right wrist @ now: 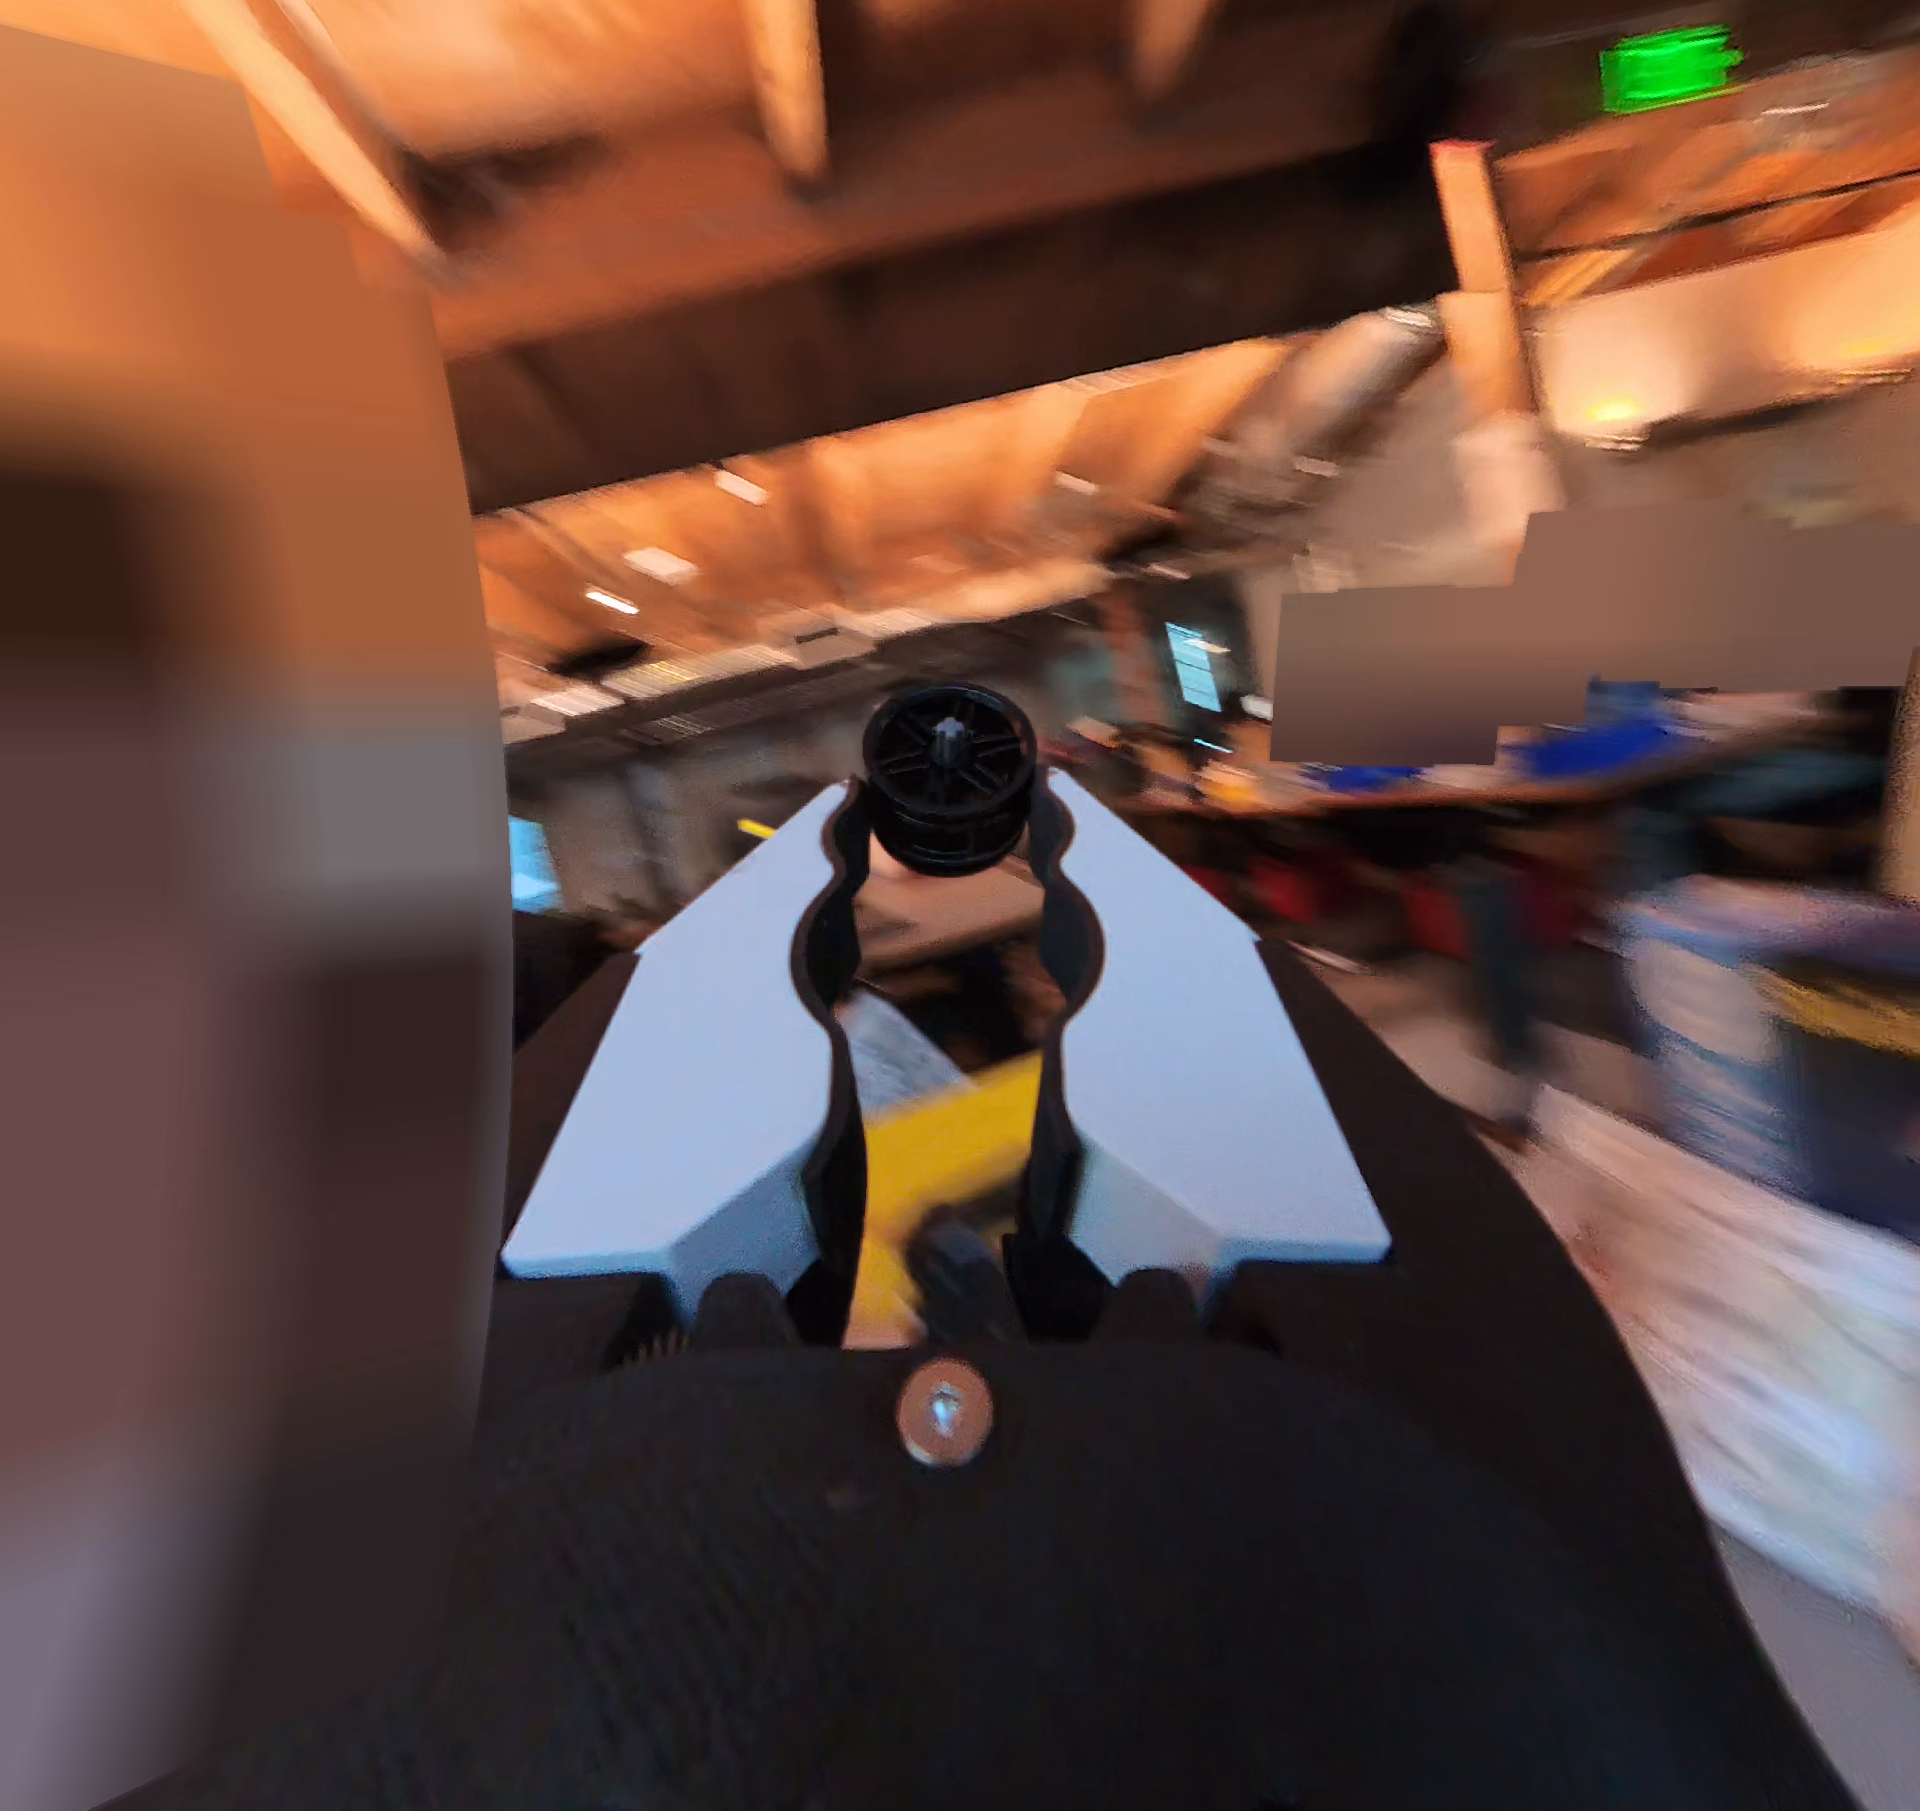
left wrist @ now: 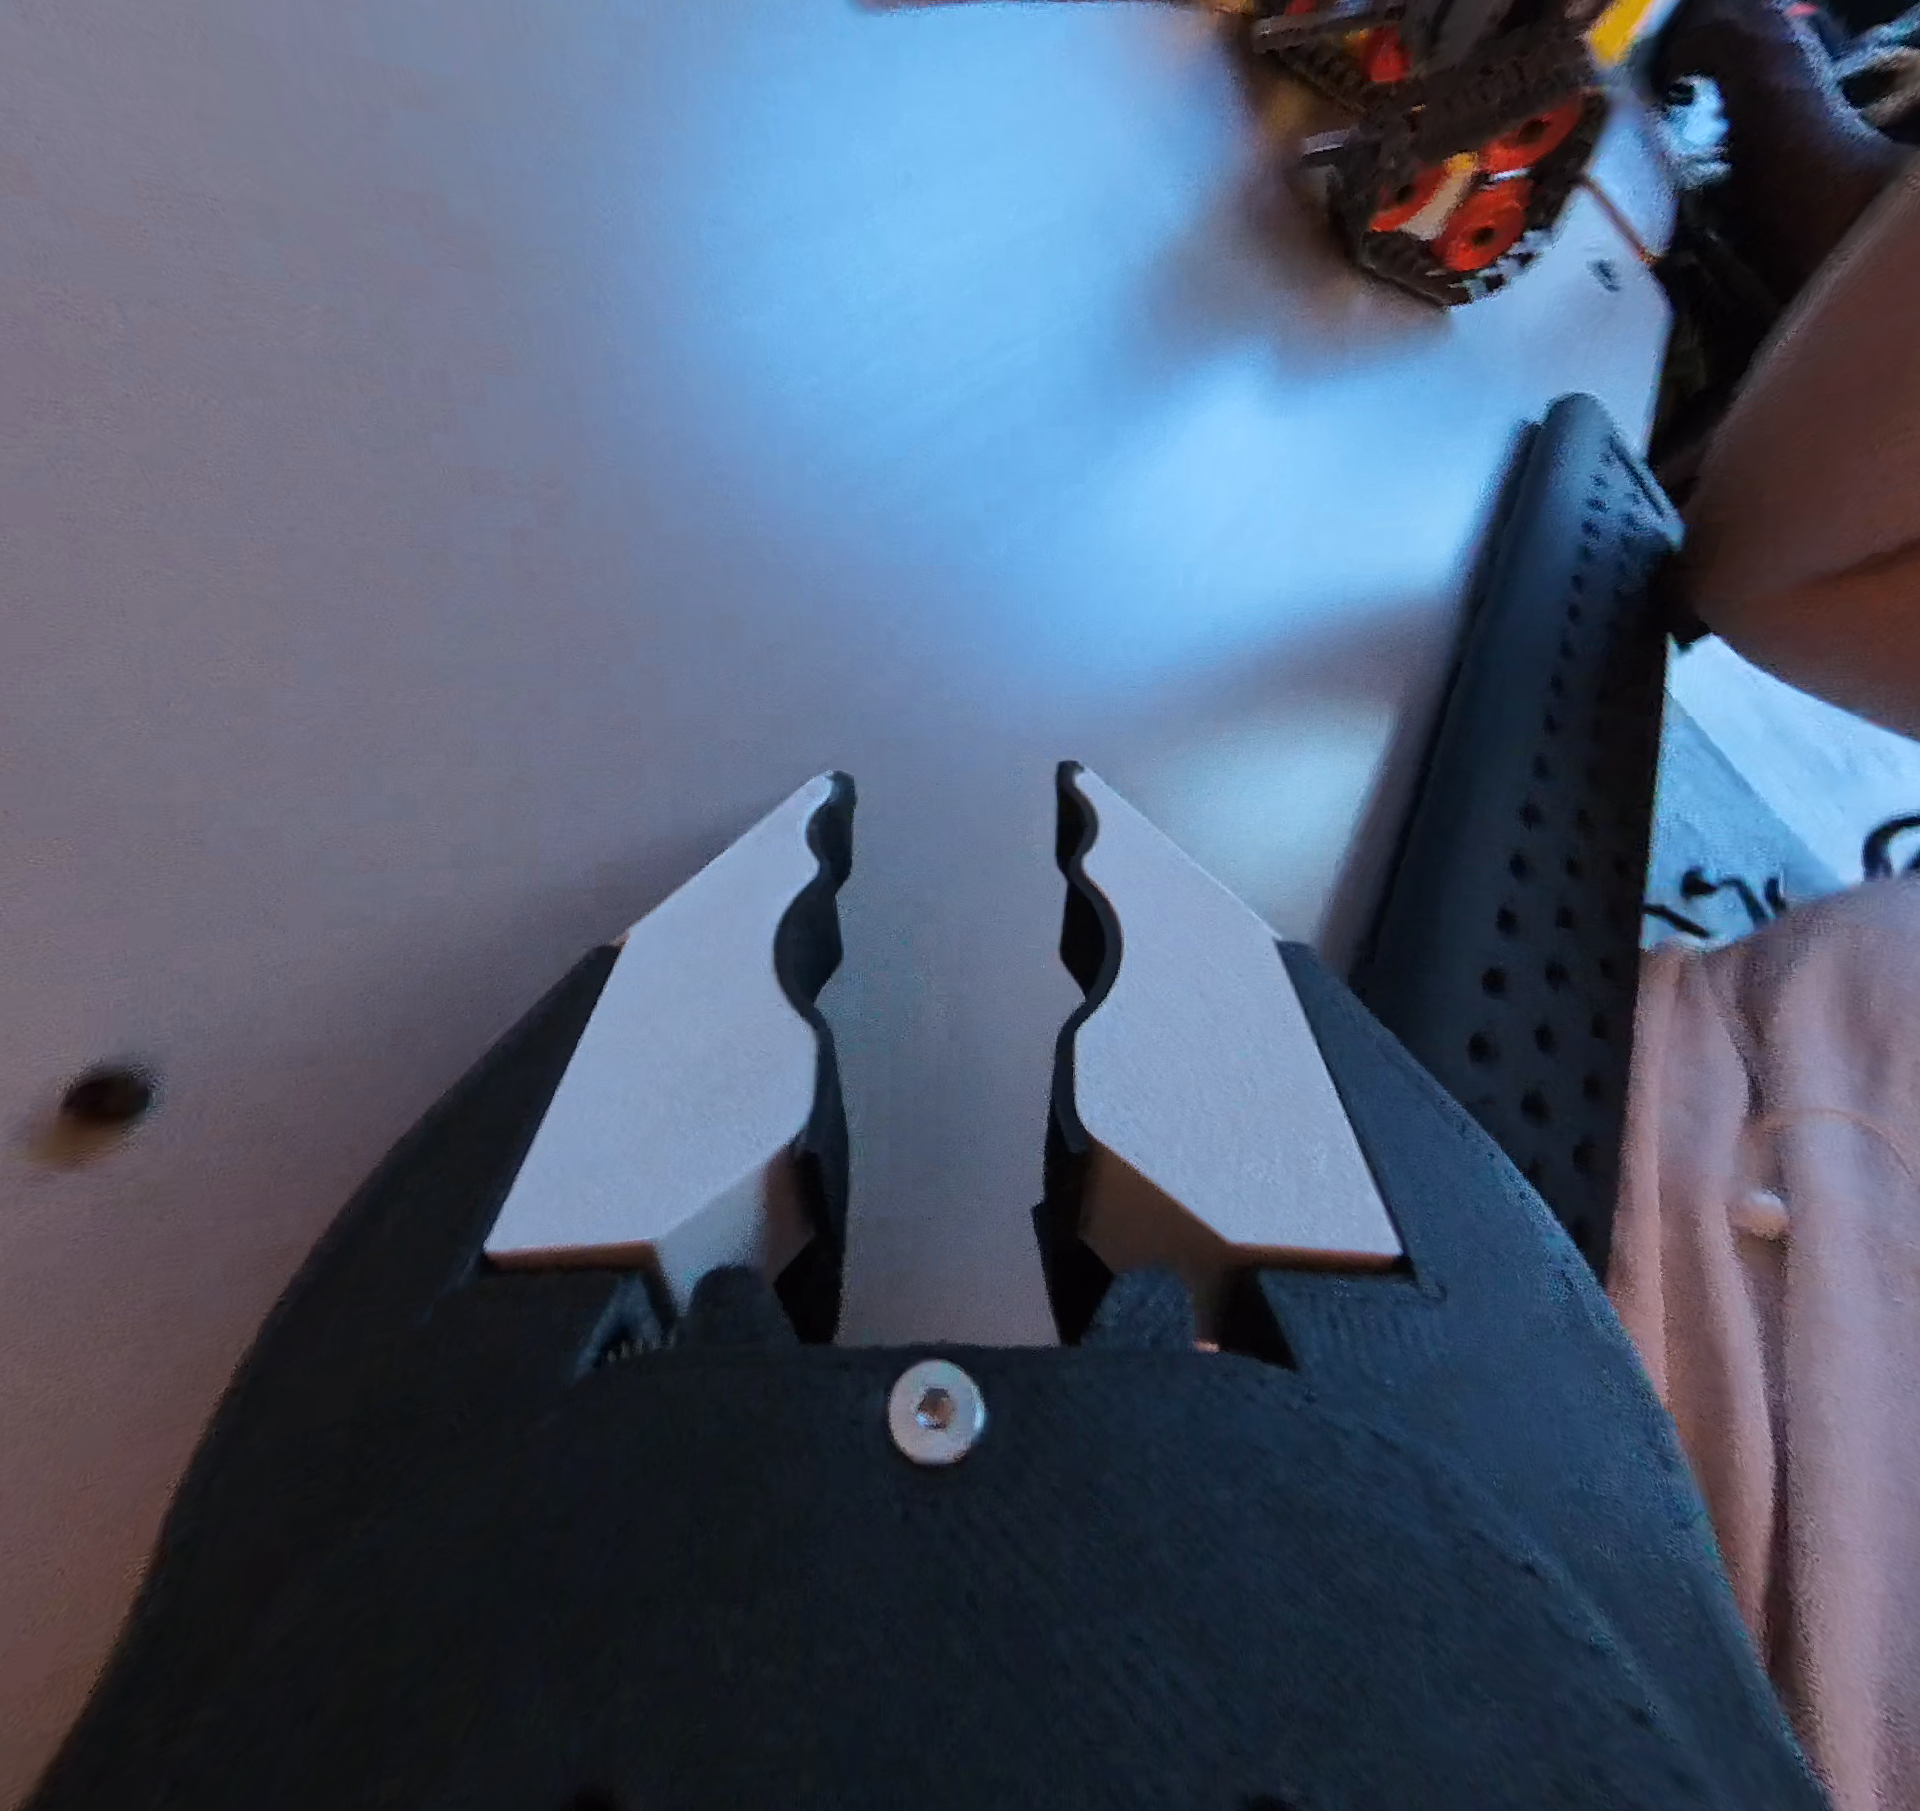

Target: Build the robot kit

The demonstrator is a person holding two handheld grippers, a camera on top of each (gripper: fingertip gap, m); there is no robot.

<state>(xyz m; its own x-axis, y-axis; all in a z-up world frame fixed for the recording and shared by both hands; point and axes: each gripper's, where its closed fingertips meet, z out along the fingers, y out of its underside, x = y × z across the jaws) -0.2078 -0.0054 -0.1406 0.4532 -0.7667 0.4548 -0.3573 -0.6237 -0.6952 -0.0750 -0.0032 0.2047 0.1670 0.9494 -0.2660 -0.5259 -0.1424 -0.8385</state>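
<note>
White surface (left wrist: 520, 411), bare under the left hand-held gripper (left wrist: 954, 785), fingers apart, nothing between them. Tracked toy vehicle (left wrist: 1455, 120), black, red and yellow, lies far off at the surface's top right. Right hand-held gripper (right wrist: 948, 805) raised toward the ceiling, fingertips clamped on a small black wheel (right wrist: 948, 790).

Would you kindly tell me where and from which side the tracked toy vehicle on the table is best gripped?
Probably across the tracked toy vehicle at its two black treads, coming from above. The treads look like parallel outer faces, and the left hand-held gripper is open over the bare white table. Blur hides finer detail.
</note>
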